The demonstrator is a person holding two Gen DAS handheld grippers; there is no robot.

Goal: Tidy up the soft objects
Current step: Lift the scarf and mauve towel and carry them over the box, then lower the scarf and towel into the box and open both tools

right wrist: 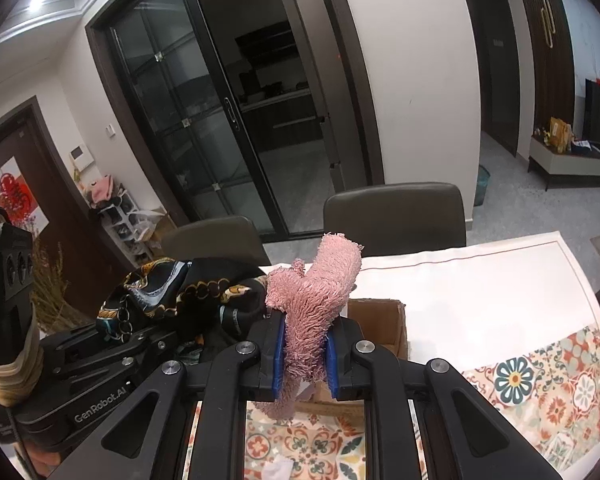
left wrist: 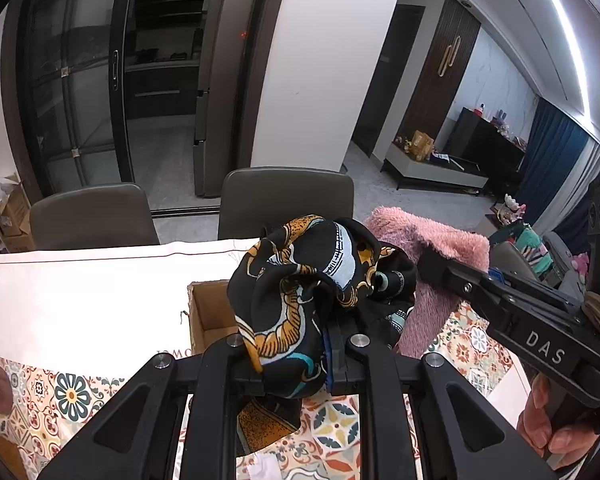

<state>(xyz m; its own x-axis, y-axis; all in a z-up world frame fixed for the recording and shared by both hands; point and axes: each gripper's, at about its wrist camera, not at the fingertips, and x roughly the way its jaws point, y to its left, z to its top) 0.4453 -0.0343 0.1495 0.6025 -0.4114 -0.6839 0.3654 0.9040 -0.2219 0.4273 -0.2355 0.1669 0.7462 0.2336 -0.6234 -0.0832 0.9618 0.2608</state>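
Starting at the left gripper point(left wrist: 296, 360), a clenched state is recorded: the jaws are closed on a black patterned scarf point(left wrist: 300, 280), which is bunched above them and held clear of the table point(left wrist: 80, 300). A loose tail of the scarf is seen hanging below the jaws, over the tiled-pattern cloth point(left wrist: 336, 424).

The right gripper point(right wrist: 304, 356) is likewise found clenched, its blue pads point(right wrist: 278, 354) pressed on a pink fluffy cloth point(right wrist: 320, 292). Most of the cloth stands above the jaws; a short end droops beneath. The two grippers are held close together, side by side, and the scarf and the pink cloth are seen nearly touching.

An open cardboard box point(right wrist: 384, 320) sits on the table just beyond both grippers and is judged to be the likely destination.

Risks noted:
- The scarf appears smooth and thin; slippage through the jaws is judged possible if the load is swung.
- Hanging tails may catch on the box rim, so that cloth is left draped outside the box.
- With both loads so close, tangling or a collision of the grippers over the narrow opening is judged possible.
- The light box may be pushed or tipped if a gripper is lowered against its wall.
- Both bundles may not fit side by side; overflow is then to be expected.
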